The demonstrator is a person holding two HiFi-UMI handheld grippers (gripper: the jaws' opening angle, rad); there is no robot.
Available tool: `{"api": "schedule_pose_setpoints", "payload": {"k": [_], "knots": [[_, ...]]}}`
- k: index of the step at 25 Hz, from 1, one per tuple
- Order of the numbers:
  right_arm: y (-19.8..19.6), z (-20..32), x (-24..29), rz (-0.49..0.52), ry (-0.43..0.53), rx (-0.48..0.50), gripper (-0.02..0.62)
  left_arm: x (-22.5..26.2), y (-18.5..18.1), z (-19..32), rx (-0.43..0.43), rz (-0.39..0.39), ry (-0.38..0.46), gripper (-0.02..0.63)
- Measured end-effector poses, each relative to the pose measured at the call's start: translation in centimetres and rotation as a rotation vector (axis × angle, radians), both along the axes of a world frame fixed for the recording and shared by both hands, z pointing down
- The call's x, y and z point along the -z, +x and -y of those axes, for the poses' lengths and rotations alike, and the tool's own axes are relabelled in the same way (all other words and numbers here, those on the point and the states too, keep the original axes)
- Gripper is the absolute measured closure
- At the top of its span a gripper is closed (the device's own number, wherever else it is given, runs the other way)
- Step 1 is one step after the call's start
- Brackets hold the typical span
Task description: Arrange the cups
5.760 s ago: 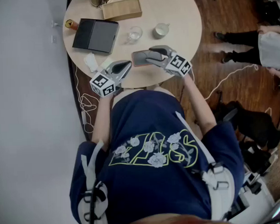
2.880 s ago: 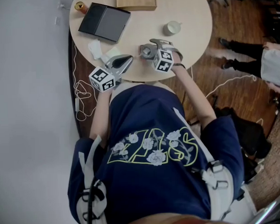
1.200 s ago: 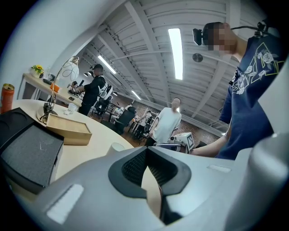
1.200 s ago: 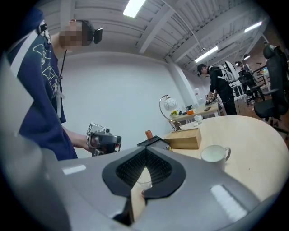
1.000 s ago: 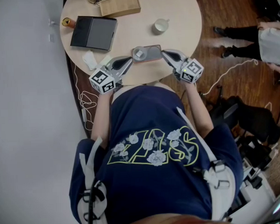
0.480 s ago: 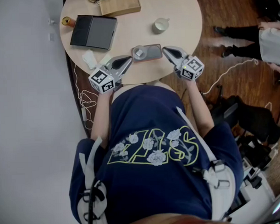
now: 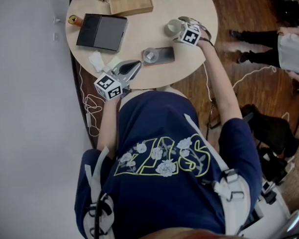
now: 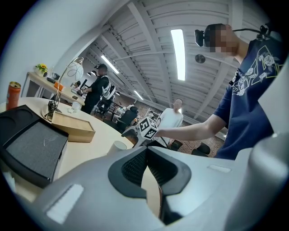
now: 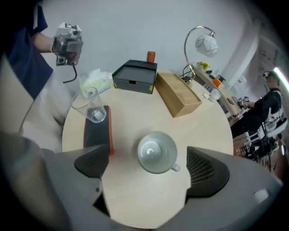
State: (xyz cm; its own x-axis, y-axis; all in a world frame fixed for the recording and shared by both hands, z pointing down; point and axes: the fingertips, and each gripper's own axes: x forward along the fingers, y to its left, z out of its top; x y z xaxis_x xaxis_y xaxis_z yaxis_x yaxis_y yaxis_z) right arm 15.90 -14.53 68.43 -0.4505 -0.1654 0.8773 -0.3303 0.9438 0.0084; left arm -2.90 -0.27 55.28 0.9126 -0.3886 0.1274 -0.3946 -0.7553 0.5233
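Reaching across the bench [image 7: 141,33], my right hand-held gripper [image 9: 149,169] tilts steeply down, its jaws just opened wide either side of the white cup [image 9: 156,152], not touching it. My left hand-held gripper [image 8: 146,167] points level, jaws together, empty.

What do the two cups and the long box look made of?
Handled cup: probably glazed white ceramic; opaque, glossy highlight inside. Other cup: clear glass or plastic; see-through walls. Long box: seemingly pale matte wood, by colour.

glossy white ceramic mug [image 9: 156,152], clear glass cup [image 9: 90,104], matt pale wood table [image 9: 135,110], plain wooden box [image 9: 178,94].
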Motion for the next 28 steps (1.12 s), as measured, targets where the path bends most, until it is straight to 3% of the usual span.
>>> {"api": "schedule_pose_setpoints", "payload": {"k": [4,7,10,11,19,28], "knots": [[1.0,3.2,-4.0,-0.302,-0.039,0.159,0.083,-0.5,-0.8,-0.2,0.027,0.001,-0.003,0.604],[1.5,4.6,-6.4,-0.436,-0.069,0.199,0.083,-1.2,-1.6,-0.4,0.059,0.009,-0.013,0.604],[0.8,5.8,-7.7,-0.448,-0.037,0.19,0.108,-1.2,-2.0,-0.3,0.088,-0.001,-0.024,0.604],[0.7,6.2,-7.8,-0.458,-0.018,0.183,0.172,-1.3,-2.2,-0.3,0.091,0.0,-0.019,0.604],[0.5,6.9,-6.0,-0.49,-0.034,0.072,0.176,-0.5,-2.5,-0.4,0.119,-0.005,-0.026,0.604],[-3.7,-2.8,-1.4,-0.369,0.009,0.294,0.176,-0.5,-2.3,0.1,0.119,-0.015,-0.015,0.604]]}}
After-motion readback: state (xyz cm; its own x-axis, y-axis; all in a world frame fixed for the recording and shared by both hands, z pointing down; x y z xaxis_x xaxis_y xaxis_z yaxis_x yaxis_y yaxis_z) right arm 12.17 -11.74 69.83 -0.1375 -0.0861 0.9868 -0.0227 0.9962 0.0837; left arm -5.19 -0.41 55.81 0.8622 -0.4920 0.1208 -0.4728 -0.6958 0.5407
